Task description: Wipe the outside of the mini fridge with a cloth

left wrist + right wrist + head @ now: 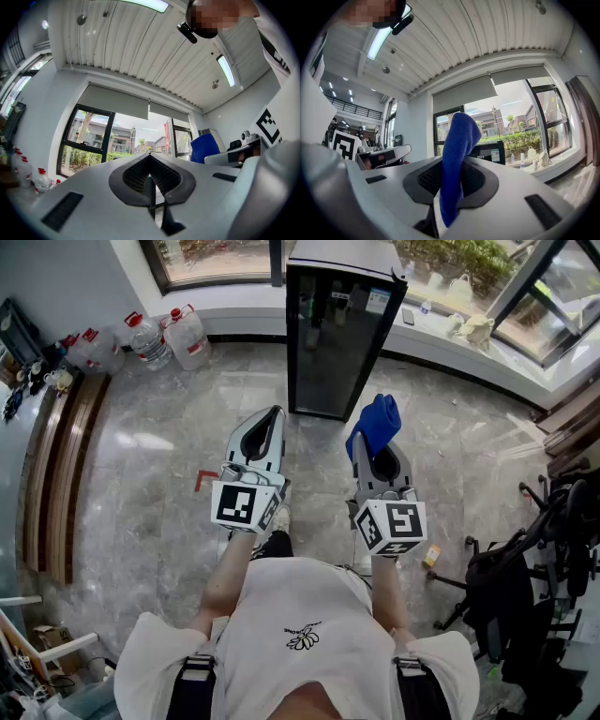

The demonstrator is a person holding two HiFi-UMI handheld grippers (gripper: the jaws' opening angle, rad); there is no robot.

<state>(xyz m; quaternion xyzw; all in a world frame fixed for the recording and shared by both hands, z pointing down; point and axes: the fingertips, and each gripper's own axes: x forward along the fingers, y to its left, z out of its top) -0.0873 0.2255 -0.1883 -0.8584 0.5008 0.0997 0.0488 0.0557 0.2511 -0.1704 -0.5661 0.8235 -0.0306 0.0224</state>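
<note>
Poking from clamped R tongs [378,454]: blue cloth [377,422].

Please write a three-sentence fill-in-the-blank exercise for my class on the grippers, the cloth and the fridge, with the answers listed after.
1. The right gripper is shut on a ____ cloth.
2. The left gripper has its jaws together and holds ____.
3. The fridge ahead of both grippers is ____ in colour.

Missing words: blue; nothing; black.
</note>
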